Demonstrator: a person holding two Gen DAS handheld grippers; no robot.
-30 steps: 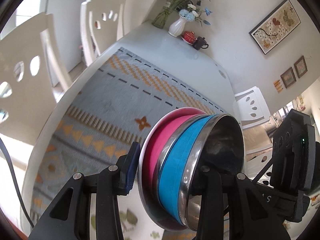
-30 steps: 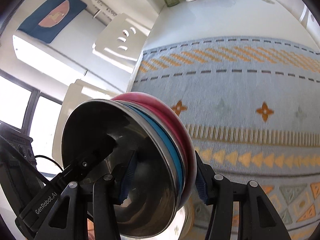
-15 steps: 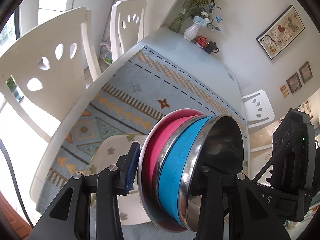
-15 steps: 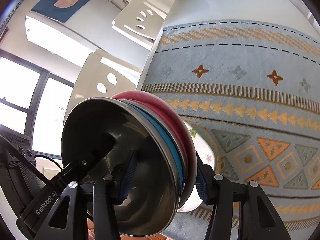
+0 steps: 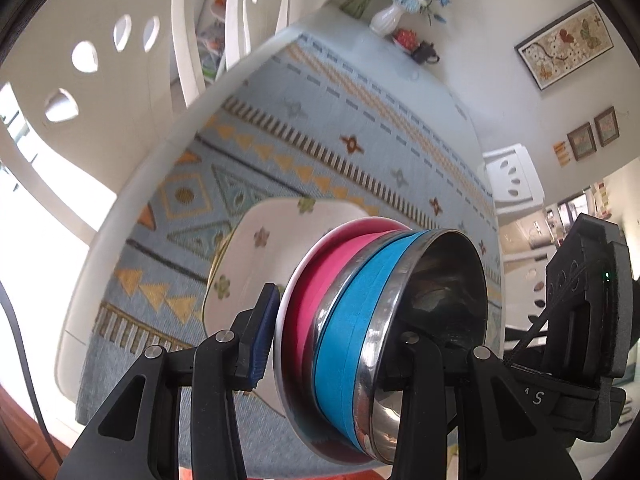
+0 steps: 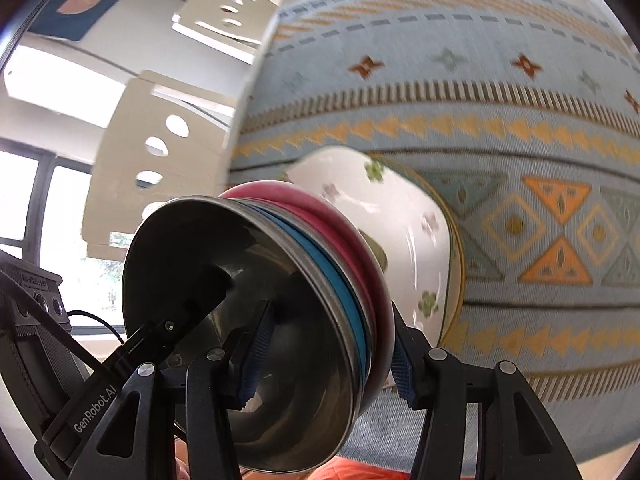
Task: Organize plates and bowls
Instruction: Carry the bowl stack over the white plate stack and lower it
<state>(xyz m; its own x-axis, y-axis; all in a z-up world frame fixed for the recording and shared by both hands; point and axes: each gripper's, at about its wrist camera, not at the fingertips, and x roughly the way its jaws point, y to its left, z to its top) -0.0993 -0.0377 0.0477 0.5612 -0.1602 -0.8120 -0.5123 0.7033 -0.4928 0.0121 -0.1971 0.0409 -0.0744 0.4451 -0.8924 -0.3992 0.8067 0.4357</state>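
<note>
Table [image 5: 132,216]: white, oval, fills most of both wrist views.
Runner [image 5: 360,128]: pale blue woven cloth with orange triangles and dark dashes, lying along the table top.
Chairs [image 5: 80,64]: white, with oval cut-outs, at 10 o'clock in the left wrist view.
Floral plate [image 5: 256,248]: white, squarish, on the runner just behind the bowl stack; a gold rim shows at its 3 o'clock edge in the right wrist view, perhaps a second plate beneath, blurred.
Bowl stack [image 5: 360,320]: nested steel bowls, tipped on edge in the air above the plate; the outer has a pink band, the inner a blue band.
Left gripper [image 5: 336,344]: closed on the stack's rim, one blue pad against the pink side, the other finger inside the steel bowl.
Right gripper [image 6: 324,352]: clamped on the same stack from the opposite rim, pads either side.
Vase [image 5: 386,20]: white, with flowers, at the table's far end, 1 o'clock.
</note>
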